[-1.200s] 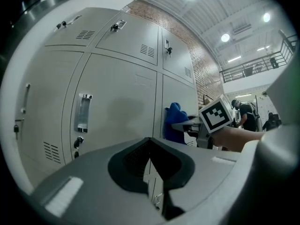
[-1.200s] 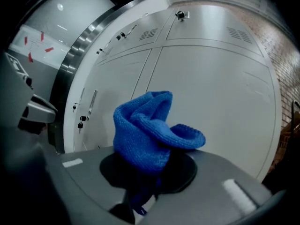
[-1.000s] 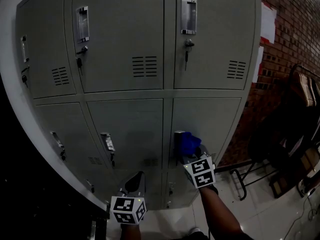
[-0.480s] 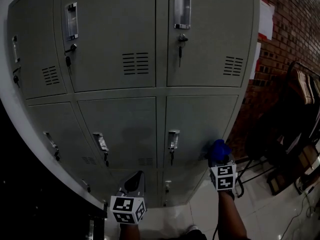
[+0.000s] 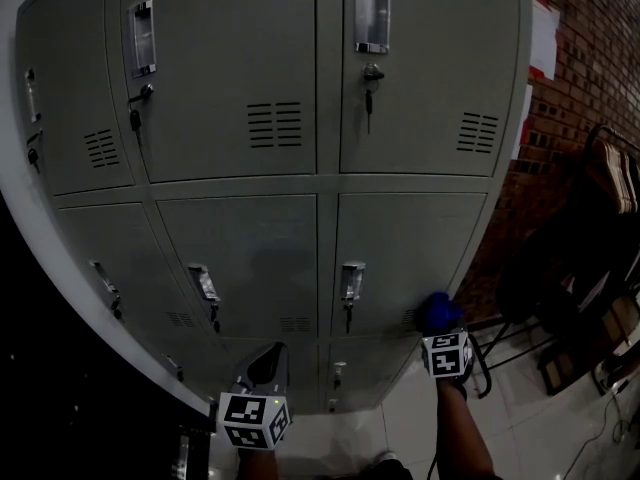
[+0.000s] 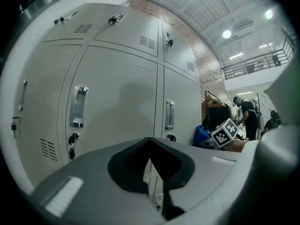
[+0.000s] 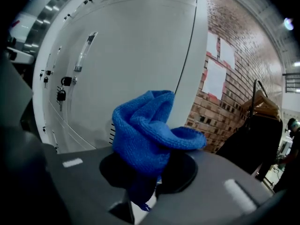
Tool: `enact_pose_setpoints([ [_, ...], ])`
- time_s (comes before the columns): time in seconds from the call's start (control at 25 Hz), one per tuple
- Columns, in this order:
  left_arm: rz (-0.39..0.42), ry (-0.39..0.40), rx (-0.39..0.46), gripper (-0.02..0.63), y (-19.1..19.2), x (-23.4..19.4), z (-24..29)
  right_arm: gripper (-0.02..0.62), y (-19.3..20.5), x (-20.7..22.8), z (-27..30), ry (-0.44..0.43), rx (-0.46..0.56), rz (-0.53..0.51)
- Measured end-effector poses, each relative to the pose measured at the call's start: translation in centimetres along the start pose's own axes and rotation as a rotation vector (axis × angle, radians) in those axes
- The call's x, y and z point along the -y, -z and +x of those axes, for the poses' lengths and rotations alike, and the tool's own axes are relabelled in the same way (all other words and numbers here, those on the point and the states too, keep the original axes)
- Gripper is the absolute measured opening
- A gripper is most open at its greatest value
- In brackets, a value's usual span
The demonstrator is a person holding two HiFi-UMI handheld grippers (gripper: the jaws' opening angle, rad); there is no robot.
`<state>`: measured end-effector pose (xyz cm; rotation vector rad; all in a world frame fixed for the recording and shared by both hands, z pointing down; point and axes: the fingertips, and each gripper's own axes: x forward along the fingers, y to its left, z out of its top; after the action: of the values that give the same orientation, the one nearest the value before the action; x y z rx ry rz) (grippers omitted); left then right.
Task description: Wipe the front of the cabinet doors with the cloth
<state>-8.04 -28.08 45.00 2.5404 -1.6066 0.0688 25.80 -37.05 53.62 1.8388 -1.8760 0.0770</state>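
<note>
Only the right gripper view shows the grip itself: the right claw [image 7: 140, 191] is clamped on the bunched blue cloth [image 7: 145, 135], close to the cabinet's [image 7: 131, 55] right edge, with a brick wall [image 7: 220, 102] beyond. The left gripper view shows the left claw [image 6: 154, 172] closed on nothing. In the head view the right forearm [image 5: 460, 438] reaches forward. It holds the cloth at the lower right corner of a middle-row door [image 5: 410, 248]. A second ago the cloth sat by that door's handle [image 5: 351, 281].
</note>
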Motion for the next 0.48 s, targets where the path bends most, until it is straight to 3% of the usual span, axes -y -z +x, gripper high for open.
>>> enact_pose_setpoints([
  [0.24, -0.005, -0.028, 0.001, 0.011, 0.1, -1.1, -0.5, 0.086, -0.4, -0.9, 0.1, -0.009, -0.001, 0.006],
  [0.48, -0.014, -0.020, 0.001, 0.011, -0.2, -0.9, -0.2, 0.087, -1.9, -4.9, 0.1, -0.080, 0.031, -0.013],
])
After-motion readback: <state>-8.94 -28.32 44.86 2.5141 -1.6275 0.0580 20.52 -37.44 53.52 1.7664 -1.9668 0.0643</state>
